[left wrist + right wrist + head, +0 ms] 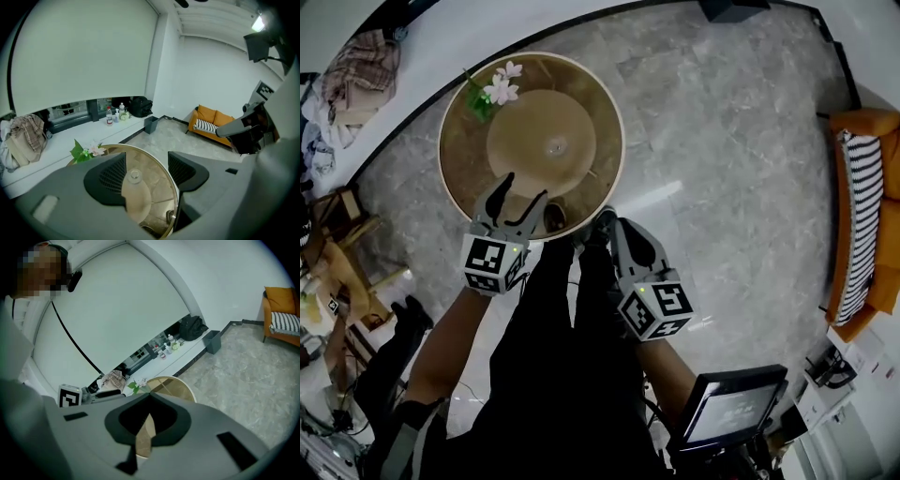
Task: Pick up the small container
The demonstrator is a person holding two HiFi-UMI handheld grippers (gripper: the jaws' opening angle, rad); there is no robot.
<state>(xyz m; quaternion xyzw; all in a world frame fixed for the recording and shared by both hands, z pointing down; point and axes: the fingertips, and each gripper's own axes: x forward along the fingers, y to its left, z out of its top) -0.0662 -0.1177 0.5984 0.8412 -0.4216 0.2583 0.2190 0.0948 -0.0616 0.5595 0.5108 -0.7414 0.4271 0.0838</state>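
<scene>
My left hand-held gripper (525,190) hangs over the near edge of the round glass table (598,94) with its jaws spread wide and nothing between them yet. The left gripper view looks straight down the gap at the small container (555,145). It stands upright in the middle of the table, clear-bodied with a little cap, apart from everything else. My right hand-held gripper (614,225) is empty with its jaws closed tip to tip, and it sits just off the near edge, beside the left one. The flower (499,89) lies at the far left edge, well away from my line of approach, so I don't expect it to get in the way. What worries me is the container itself. It is see-through on a glossy top, so its outline is faint from here, and I could misjudge where its sides are. If I come in off-centre, one jaw would probably nudge it first, and on glass it would likely skate away or tip over. Coming down too low could knock the jaw tips against the glass. Closing on the narrow cap rather than the body may let it slip out as I lift.
</scene>
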